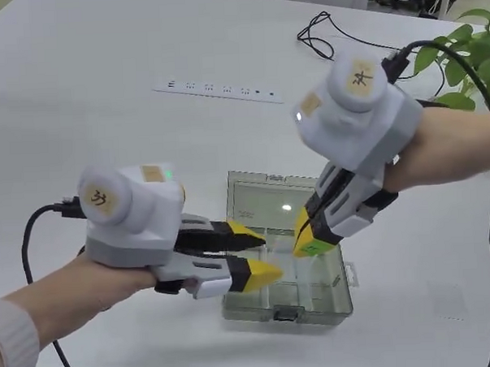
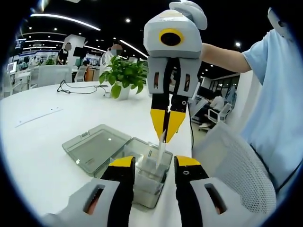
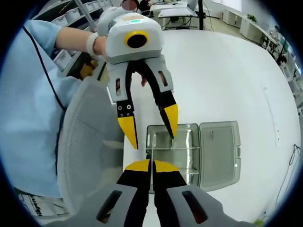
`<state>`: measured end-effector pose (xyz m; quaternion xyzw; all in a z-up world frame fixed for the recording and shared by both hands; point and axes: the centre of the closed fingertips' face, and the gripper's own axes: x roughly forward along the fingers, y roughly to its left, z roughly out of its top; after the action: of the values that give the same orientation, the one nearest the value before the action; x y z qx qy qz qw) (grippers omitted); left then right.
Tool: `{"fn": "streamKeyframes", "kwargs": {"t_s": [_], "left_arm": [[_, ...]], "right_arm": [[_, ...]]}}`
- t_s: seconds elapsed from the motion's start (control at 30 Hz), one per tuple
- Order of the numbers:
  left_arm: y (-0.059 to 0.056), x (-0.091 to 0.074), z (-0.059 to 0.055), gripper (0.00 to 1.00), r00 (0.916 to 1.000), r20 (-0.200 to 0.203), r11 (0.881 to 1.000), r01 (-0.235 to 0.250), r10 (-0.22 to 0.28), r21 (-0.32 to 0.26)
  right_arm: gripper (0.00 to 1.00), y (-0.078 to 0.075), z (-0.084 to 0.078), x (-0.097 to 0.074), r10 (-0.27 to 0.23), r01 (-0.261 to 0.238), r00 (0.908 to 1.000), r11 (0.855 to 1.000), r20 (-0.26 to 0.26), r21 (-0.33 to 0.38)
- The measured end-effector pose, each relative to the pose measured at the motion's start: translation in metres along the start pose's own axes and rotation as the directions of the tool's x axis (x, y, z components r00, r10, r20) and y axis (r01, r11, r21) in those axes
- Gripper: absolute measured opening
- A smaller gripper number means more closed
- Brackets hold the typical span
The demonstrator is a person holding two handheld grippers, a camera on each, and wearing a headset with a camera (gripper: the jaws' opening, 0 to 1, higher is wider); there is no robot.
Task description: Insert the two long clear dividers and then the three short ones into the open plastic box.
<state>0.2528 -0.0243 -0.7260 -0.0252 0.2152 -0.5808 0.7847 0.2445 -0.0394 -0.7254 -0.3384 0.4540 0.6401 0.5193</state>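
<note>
Your right hand-held gripper (image 1: pixel 306 236), clenched on a clear divider (image 2: pixel 161 149), holds it upright in the open box (image 1: pixel 316 314) on the bench (image 1: pixel 104 116), your left hand-held gripper (image 1: pixel 260 256) released alongside; some dividers look seated, count unclear.

The left gripper (image 1: pixel 260 253) and right gripper (image 1: pixel 304 239) have white-grey bodies and yellow-tipped black jaws (black cables (image 1: pixel 28 242) attached).
</note>
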Motion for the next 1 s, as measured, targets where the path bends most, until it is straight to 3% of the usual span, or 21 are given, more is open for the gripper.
{"fn": "streamKeyframes", "kwargs": {"t_s": [0.27, 0.47, 0.6, 0.73, 0.87, 1.0], "left_arm": [[0.010, -0.010, -0.021, 0.56, 0.9959, -0.066, 0.996, -0.059, 0.062, 0.060], [0.015, -0.019, -0.032, 0.71, 0.9915, -0.085, 0.993, -0.092, 0.098, 0.072], [0.019, -0.023, -0.035, 0.87, 0.9864, -0.099, 0.990, -0.125, 0.131, 0.069], [0.022, -0.027, -0.040, 0.94, 0.9816, -0.121, 0.987, -0.138, 0.147, 0.085], [0.033, -0.034, -0.044, 1.00, 0.9670, -0.143, 0.974, -0.194, 0.211, 0.120], [0.036, -0.037, -0.043, 1.00, 0.9667, -0.130, 0.973, -0.208, 0.220, 0.105]], "right_arm": [[0.02, -0.009, -0.008, 0.003, -0.033, 0.033, 0.9994, 0.999, -0.002, 0.020], [0.02, -0.015, -0.013, 0.006, -0.061, 0.061, 0.9981, 0.998, -0.007, 0.034], [0.02, -0.020, -0.014, 0.007, -0.076, 0.076, 0.9971, 0.996, 0.002, 0.041], [0.02, -0.023, -0.017, 0.010, -0.085, 0.085, 0.9964, 0.996, -0.007, 0.039], [0.02, -0.028, -0.018, 0.012, -0.105, 0.105, 0.9945, 0.994, -0.001, 0.037], [0.02, -0.033, -0.020, 0.015, -0.117, 0.117, 0.9931, 0.992, 0.005, 0.038]]}}
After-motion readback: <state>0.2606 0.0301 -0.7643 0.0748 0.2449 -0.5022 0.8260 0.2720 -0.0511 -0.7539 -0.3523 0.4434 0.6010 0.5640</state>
